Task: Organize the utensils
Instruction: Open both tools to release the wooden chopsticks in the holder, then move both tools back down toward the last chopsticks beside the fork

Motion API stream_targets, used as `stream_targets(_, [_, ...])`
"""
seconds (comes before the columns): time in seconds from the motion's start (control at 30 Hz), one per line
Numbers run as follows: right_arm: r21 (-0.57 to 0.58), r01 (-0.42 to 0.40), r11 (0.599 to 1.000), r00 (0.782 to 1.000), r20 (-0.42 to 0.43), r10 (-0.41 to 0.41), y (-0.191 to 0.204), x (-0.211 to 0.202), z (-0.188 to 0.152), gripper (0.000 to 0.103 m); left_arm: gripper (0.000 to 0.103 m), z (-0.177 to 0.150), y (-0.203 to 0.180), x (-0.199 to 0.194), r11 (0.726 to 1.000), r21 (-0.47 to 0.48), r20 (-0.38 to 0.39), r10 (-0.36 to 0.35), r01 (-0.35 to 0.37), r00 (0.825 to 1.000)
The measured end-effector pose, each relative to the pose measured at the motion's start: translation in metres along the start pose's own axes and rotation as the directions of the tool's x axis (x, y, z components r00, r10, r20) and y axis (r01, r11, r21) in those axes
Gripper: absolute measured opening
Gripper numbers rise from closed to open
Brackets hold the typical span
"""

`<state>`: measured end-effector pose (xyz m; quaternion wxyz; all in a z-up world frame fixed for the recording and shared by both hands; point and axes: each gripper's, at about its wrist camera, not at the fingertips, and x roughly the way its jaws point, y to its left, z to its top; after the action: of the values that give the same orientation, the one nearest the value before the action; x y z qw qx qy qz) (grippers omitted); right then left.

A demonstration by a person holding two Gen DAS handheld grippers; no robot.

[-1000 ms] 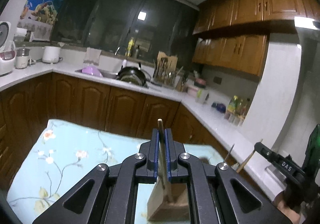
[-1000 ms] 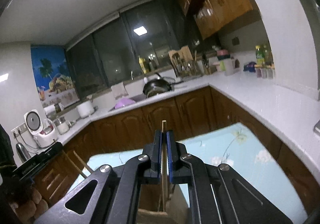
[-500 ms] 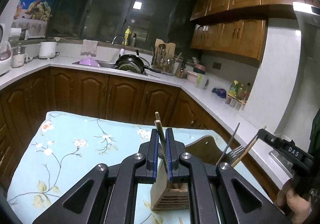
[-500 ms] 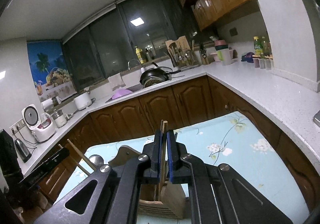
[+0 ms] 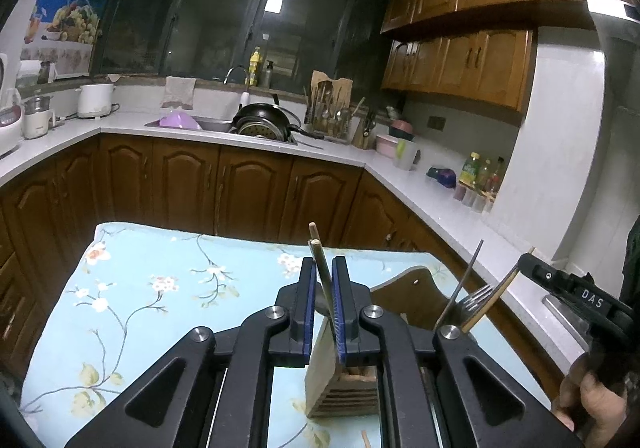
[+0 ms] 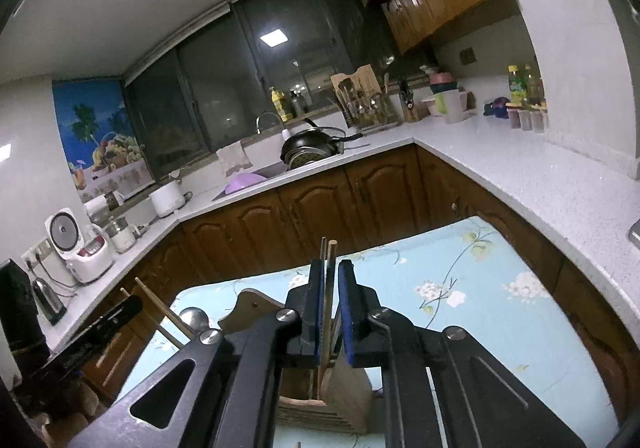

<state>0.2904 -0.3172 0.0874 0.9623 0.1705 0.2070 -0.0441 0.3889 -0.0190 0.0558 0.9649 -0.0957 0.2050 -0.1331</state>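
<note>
Both tools hover just above a wooden utensil holder (image 5: 344, 388) on the flowered worktop (image 5: 160, 288). The left tool (image 5: 322, 302) has just been opening; its jaws stand slightly apart around a chopstick (image 5: 318, 264) whose lower end sits in the holder. The right tool (image 6: 331, 308) has likewise been parting around a pair of chopsticks (image 6: 329, 276). A fork (image 5: 474, 298) and spoon (image 6: 193, 316) already stand inside. Remaining, apparently: letting go fully and drawing back.

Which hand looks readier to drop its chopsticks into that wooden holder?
Probably the right gripper: jaws just opened wider, its chopsticks stand straight down into the wooden holder. The left gripper, also just opening, has a leaning chopstick.
</note>
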Motion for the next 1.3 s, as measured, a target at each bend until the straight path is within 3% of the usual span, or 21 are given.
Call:
stream_targets(0.03, [0.007, -0.003, 1.000, 1.000, 0.001, 0.003, -0.001, -0.003, 0.000, 0.025, 0.016, 0.001, 0.000, -0.002, 1.000, -0.004, -0.008, -0.001, 0.001, 1.000])
stream_targets(0.07, [0.012, -0.006, 1.000, 1.000, 0.005, 0.006, -0.002, -0.005, 0.001, 0.030, 0.031, 0.002, 0.002, -0.005, 1.000, -0.015, -0.009, -0.003, 0.003, 1.000])
stream_targets(0.1, [0.017, -0.010, 1.000, 1.000, 0.011, 0.009, -0.002, -0.010, 0.001, 0.047, 0.046, 0.002, 0.002, -0.008, 1.000, -0.025, 0.000, -0.005, 0.005, 1.000])
stream_targets(0.13, [0.020, -0.013, 1.000, 1.000, 0.017, 0.013, -0.003, -0.012, 0.000, 0.061, 0.052, 0.002, 0.003, -0.015, 0.999, -0.036, 0.017, -0.009, 0.010, 1.000])
stream_targets(0.17, [0.022, -0.013, 1.000, 0.999, 0.032, 0.013, -0.003, -0.020, 0.000, 0.068, 0.058, 0.001, 0.004, -0.023, 0.999, -0.042, 0.036, -0.011, 0.012, 0.999])
stream_targets(0.27, [0.026, -0.024, 0.999, 0.998, 0.051, 0.022, -0.002, -0.037, -0.003, 0.078, 0.061, -0.005, 0.008, -0.037, 0.998, -0.058, 0.046, -0.009, 0.012, 0.999])
stream_targets(0.43, [0.031, -0.041, 0.999, 0.997, 0.064, 0.039, -0.004, -0.069, -0.016, 0.088, 0.078, -0.023, 0.018, -0.069, 0.996, -0.088, 0.050, 0.006, -0.002, 0.999])
stream_targets(0.8, [-0.026, -0.024, 0.999, 1.000, -0.014, 0.024, -0.002, -0.129, -0.071, 0.092, 0.081, -0.063, 0.028, -0.138, 0.992, -0.118, -0.044, 0.035, -0.040, 0.998])
stream_targets(1.3, [-0.068, 0.025, 0.997, 0.989, -0.141, -0.035, 0.000, -0.167, -0.144, 0.092, 0.084, -0.093, 0.027, -0.200, 0.988, -0.144, -0.127, 0.028, -0.047, 0.991])
